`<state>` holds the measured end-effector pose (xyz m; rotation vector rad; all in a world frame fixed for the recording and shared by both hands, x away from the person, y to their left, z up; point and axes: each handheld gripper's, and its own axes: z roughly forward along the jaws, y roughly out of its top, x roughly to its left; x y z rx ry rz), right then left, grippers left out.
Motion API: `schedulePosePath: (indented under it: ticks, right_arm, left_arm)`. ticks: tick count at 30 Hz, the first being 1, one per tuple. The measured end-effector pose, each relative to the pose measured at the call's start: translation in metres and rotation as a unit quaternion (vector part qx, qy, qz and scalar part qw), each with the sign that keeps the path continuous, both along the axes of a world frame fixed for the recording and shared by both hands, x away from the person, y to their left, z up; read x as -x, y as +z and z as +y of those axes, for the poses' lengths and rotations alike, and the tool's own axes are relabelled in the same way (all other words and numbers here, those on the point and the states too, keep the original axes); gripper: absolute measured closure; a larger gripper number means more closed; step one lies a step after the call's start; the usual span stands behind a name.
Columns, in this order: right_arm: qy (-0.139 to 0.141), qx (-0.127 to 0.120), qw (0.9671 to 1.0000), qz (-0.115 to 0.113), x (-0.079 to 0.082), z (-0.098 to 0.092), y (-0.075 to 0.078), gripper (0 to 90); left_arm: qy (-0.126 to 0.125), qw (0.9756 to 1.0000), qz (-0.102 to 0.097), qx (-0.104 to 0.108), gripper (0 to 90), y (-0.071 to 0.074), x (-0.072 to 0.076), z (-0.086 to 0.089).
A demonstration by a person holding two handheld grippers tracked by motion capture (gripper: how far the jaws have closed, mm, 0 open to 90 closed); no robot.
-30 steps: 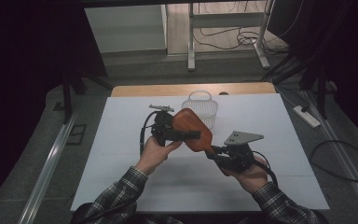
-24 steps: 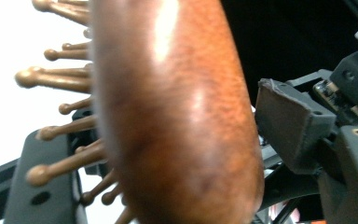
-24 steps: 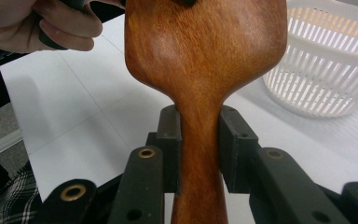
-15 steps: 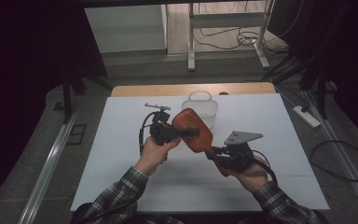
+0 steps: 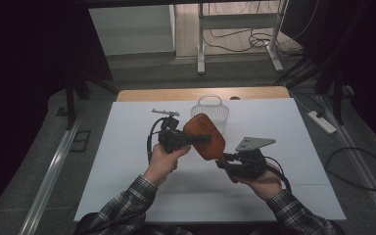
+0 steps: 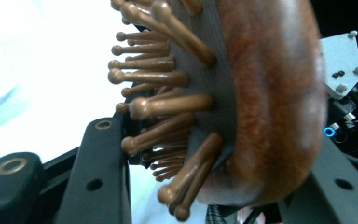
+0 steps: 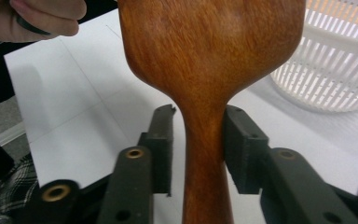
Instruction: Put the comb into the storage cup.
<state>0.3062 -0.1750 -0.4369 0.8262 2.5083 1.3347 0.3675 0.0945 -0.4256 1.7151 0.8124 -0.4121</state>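
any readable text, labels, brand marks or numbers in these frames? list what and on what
None readable.
Wooden hairbrush: plain wood back and handle, no brand mark visible.
White basket: no label seen.
Left gripper, right gripper, grey plate: only screws and holes, no print.
White table: blank.

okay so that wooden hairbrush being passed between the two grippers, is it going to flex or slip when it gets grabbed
The hairbrush looks like solid polished wood, so it probably stays stiff. The smooth, narrow handle could slip or pivot between the jaws. The ball-tipped pins sit in a grey pad, so that side likely gives a little under the left gripper.
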Motion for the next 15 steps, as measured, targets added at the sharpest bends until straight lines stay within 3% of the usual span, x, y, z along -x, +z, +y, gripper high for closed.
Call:
schedulePosePath:
  ticks: [7, 15]
  right_arm:
    - [0.004, 0.024, 0.9997, 0.001, -0.001, 0.0005, -0.0029, 45.6]
    - [0.004, 0.025, 0.9992, 0.031, -0.0066, -0.0046, -0.0046, 32.2]
  left_arm:
    - [0.014, 0.9996, -0.019, -0.016, 54.0, 0.0038, 0.0008, 0.0044]
    - [0.021, 0.999, -0.03, -0.025, 54.0, 0.0074, 0.0012, 0.0075]
